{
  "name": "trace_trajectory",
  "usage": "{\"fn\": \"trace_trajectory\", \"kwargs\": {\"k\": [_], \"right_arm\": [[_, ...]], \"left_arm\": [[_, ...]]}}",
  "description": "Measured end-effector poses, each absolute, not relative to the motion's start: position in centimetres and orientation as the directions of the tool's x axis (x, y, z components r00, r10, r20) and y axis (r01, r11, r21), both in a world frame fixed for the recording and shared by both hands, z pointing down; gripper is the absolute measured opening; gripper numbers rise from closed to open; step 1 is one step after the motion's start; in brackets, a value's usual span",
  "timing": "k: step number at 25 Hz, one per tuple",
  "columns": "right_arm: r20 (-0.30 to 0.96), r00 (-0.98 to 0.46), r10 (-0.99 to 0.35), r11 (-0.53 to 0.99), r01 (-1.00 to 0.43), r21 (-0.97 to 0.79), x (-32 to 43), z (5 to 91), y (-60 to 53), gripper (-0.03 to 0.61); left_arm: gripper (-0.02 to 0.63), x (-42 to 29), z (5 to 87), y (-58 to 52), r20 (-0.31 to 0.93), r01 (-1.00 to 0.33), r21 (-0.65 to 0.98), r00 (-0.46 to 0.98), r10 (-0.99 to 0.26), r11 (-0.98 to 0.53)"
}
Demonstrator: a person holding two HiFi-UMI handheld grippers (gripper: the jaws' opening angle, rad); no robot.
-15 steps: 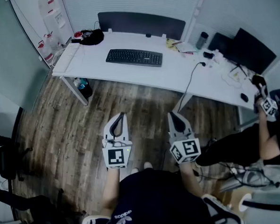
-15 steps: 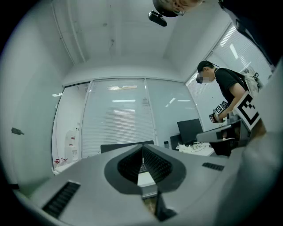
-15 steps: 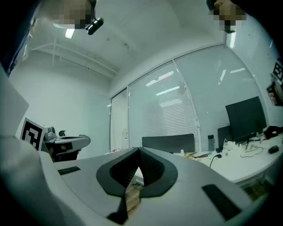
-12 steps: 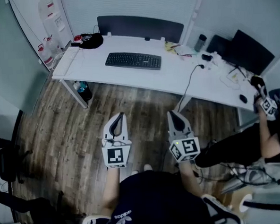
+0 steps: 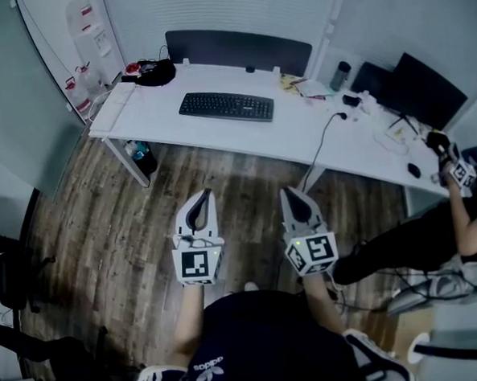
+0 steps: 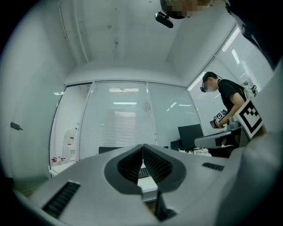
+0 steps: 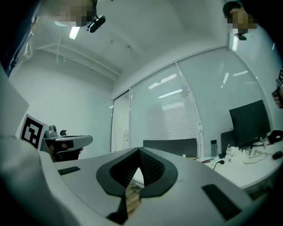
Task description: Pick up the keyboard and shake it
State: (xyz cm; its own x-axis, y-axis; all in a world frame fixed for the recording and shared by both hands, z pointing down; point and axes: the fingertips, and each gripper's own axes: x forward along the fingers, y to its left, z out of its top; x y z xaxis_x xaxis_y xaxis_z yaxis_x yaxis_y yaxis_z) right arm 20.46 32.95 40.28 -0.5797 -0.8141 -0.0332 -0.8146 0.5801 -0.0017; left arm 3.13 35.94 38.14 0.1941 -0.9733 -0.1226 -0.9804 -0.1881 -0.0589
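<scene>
The keyboard (image 5: 226,107) lies on the desk (image 5: 293,127), well beyond the left gripper (image 5: 202,196) and right gripper (image 5: 292,193), side by side.

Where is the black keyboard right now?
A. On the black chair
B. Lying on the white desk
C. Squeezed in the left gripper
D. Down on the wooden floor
B. The keyboard lies flat on the white desk, while the left gripper and right gripper are shut with nothing in them, over the wooden floor and well short of the desk.
</scene>
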Motion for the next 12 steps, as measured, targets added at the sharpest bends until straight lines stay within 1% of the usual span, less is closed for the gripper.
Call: {"fn": "trace_trajectory", "kwargs": {"k": [7, 12], "right_arm": [[-0.05, -0.601, -0.798, 0.601, -0.799, 0.003, 21.1, 39.9, 32.8, 0.003], [-0.076, -0.615, -0.785, 0.616, -0.788, 0.006, 22.1, 39.5, 32.6, 0.005]], "left_arm": [[0.008, 4.6, 37.9, 36.3, -0.118, -0.98, -0.047, 0.199, -0.973, -0.195], [0.008, 5.5, 38.2, 36.7, -0.118, -0.984, -0.045, 0.176, -0.977, -0.172]]}}
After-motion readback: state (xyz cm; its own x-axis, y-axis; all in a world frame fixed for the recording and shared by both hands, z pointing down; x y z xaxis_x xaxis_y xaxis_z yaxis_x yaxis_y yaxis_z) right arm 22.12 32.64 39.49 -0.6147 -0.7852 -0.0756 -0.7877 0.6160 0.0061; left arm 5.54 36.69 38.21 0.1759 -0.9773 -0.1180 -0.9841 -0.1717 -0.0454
